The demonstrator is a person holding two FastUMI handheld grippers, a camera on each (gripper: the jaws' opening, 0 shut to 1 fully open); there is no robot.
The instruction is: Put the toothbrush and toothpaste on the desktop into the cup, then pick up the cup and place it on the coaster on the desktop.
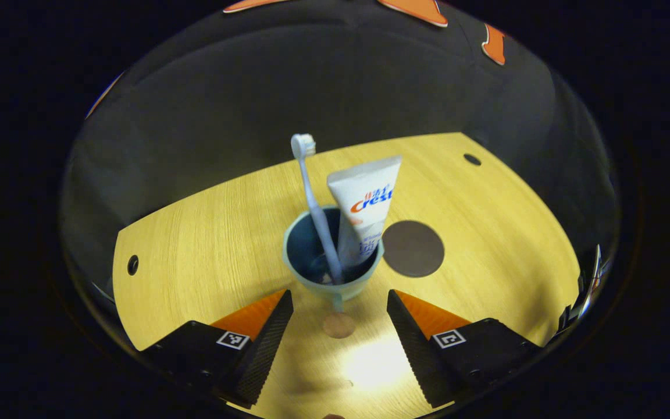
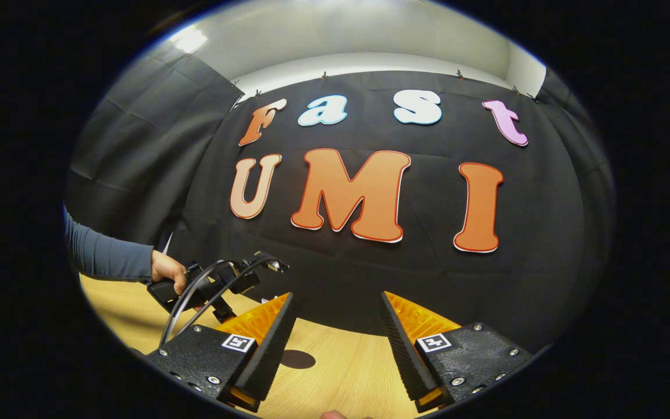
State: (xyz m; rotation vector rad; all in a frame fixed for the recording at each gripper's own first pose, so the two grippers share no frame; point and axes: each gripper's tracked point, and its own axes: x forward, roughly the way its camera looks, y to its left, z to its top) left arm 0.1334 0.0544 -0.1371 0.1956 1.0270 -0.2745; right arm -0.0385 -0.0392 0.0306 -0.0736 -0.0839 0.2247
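Note:
A pale teal cup [image 1: 331, 287] stands on the wooden desktop [image 1: 207, 244] in the left gripper view. In it lean a light blue toothbrush [image 1: 315, 203], bristles up, and a white toothpaste tube [image 1: 365, 201]. A dark round coaster [image 1: 413, 248] lies flat just right of the cup, apart from it. My left gripper [image 1: 339, 302] is open, its fingers just short of the cup's near side. In the right gripper view my right gripper [image 2: 338, 308] is open and holds nothing, raised above the desktop [image 2: 346, 361], with the coaster [image 2: 298, 359] showing low between its fingers.
A hand in a grey sleeve [image 2: 108, 256] holds the other gripper [image 2: 213, 285] at the left of the right gripper view. The desktop has small dark holes near its corners [image 1: 132, 265] [image 1: 472, 159]. A small round tan mark [image 1: 339, 325] lies in front of the cup.

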